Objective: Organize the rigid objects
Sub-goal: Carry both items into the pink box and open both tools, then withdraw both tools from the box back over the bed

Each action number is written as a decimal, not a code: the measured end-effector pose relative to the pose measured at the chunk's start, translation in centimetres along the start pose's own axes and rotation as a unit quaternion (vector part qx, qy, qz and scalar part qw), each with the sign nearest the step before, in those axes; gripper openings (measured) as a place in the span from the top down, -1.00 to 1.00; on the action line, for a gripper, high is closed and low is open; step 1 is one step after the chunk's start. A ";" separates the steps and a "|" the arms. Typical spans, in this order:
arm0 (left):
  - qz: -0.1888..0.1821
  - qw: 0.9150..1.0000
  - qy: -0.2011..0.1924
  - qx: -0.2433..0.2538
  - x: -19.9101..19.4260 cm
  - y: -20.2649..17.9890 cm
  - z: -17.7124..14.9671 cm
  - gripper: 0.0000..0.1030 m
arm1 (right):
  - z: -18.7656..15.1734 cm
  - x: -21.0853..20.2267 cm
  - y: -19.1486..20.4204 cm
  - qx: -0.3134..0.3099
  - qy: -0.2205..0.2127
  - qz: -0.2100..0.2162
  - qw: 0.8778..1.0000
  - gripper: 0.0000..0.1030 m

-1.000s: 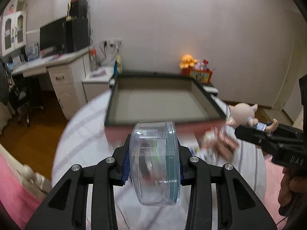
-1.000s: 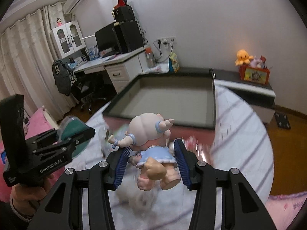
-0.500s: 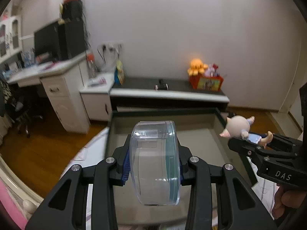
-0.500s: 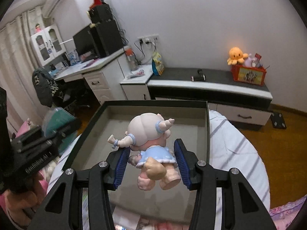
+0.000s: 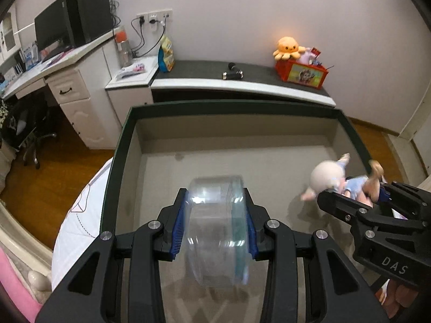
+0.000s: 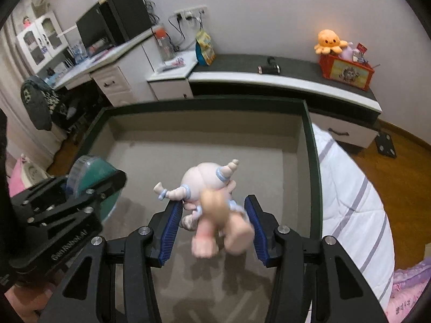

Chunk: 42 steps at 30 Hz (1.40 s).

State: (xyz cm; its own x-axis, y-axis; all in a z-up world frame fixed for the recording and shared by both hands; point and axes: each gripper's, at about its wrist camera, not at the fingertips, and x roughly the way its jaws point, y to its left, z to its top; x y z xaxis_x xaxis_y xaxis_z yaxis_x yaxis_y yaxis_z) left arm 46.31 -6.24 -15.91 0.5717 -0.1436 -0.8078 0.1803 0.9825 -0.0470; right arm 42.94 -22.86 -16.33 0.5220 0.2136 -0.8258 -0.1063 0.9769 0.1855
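Observation:
My left gripper point(image 5: 215, 226) is shut on a clear round plastic case with a green side point(image 5: 216, 228), held over the floor of a large dark-rimmed grey box point(image 5: 118, 145). The case also shows in the right wrist view point(image 6: 91, 177). My right gripper point(image 6: 212, 228) has opened: its blue pads stand apart from a pink doll in a blue dress point(image 6: 212, 202), which is blurred and tipping head-down between them over the box floor point(image 6: 150, 156). The doll shows at the right in the left wrist view point(image 5: 339, 180).
The box sits on a white striped bedspread point(image 6: 347, 188). Behind it stands a low dark-topped cabinet point(image 5: 242, 78) with an orange plush octopus point(image 5: 288, 48) on a red box. A white desk point(image 5: 62, 80) with a monitor stands at the left. Wooden floor lies around.
Both grippers have moved forward and down over the box. The right gripper's pads have spread and the doll has tipped over, falling loose. The left gripper still holds the case.

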 end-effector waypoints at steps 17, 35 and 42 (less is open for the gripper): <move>0.008 0.991 -0.120 -0.050 -10.3 3.1 -3.3 -0.92 | -1.6 -6.3 0.6 0.030 -0.069 -0.003 0.997 -1.00; 0.036 0.968 -0.244 -0.045 -26.6 1.8 -14.4 -1.00 | -13.6 -24.0 5.0 0.023 -0.273 -0.024 0.962 -1.00; 0.063 0.956 -0.286 -0.035 -30.0 0.0 -19.0 -1.00 | -18.4 -26.8 6.2 0.005 -0.301 -0.057 0.952 -1.00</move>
State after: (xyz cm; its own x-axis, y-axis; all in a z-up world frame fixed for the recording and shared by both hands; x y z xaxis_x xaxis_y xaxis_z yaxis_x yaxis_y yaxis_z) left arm 13.97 0.30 -2.83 0.9327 -0.0453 -0.3577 0.0388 0.9989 -0.0251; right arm 12.69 -22.35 -2.84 0.9207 0.0599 -0.3858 -0.0137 0.9925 0.1214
